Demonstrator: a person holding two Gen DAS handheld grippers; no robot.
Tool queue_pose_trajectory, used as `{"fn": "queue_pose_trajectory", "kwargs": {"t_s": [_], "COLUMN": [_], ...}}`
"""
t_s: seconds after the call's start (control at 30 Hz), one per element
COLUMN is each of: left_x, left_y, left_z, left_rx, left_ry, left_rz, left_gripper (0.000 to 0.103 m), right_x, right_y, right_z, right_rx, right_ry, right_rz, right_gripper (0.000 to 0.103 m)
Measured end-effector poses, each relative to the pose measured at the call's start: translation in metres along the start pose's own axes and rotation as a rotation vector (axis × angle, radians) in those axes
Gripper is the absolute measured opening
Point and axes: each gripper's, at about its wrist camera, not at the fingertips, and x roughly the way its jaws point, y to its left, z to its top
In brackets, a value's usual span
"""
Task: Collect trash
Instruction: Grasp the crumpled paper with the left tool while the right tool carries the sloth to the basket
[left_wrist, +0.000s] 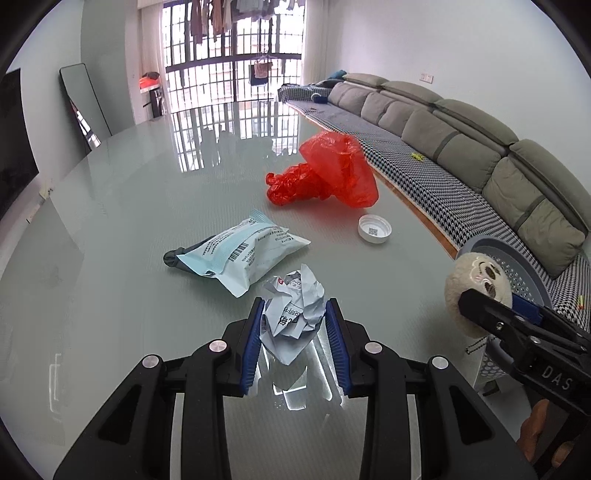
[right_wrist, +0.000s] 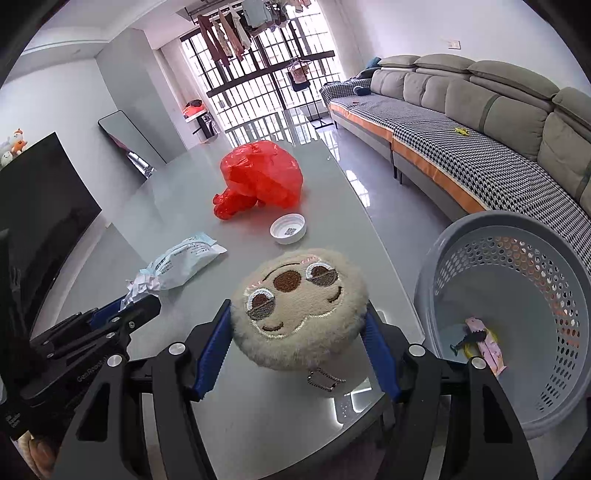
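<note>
My left gripper (left_wrist: 294, 308) is shut on a crumpled white paper ball (left_wrist: 293, 310), lifted a little above the glass table (left_wrist: 129, 229). My right gripper (right_wrist: 298, 314) is shut on a round beige plush face (right_wrist: 299, 306) with a bead chain hanging under it, held over the table's near right edge. Beyond lie a pale blue wipes packet (left_wrist: 240, 254), a white bottle cap (left_wrist: 374, 229) and a crumpled red plastic bag (left_wrist: 325, 170). In the right wrist view the left gripper (right_wrist: 129, 299) shows at the left with the paper ball (right_wrist: 142, 286).
A grey perforated basket (right_wrist: 517, 317) stands beside the table's right edge, with a pink wrapper (right_wrist: 485, 345) and small bits inside. A long grey sofa (right_wrist: 480, 122) runs along the right wall. A dark TV (right_wrist: 40, 206) and a leaning mirror (right_wrist: 129, 136) are at the left.
</note>
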Motion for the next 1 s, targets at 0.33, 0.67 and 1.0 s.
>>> {"fn": "queue_pose_trajectory", "kwargs": {"t_s": [0.33, 0.67, 1.0], "left_x": [-0.009, 0.0, 0.014], "left_y": [-0.01, -0.057, -0.12], "left_z": [0.001, 0.011, 0.015], "left_rx": [0.03, 0.094, 0.183], "left_ry": [-0.012, -0.008, 0.012], "left_rz": [-0.032, -0.093, -0.204], "left_gripper": [0.033, 0.033, 0.033], "right_x": [-0.016, -0.036, -0.062], "right_y": [0.001, -0.038, -0.099], "right_z": [0.001, 0.001, -0.003], "right_rx": [-0.002, 0.035, 0.122], "right_ry": [-0.027, -0.051, -0.085], "right_rz": [-0.01, -0.077, -0.186], "right_gripper": [0.065, 0.065, 0.065]}}
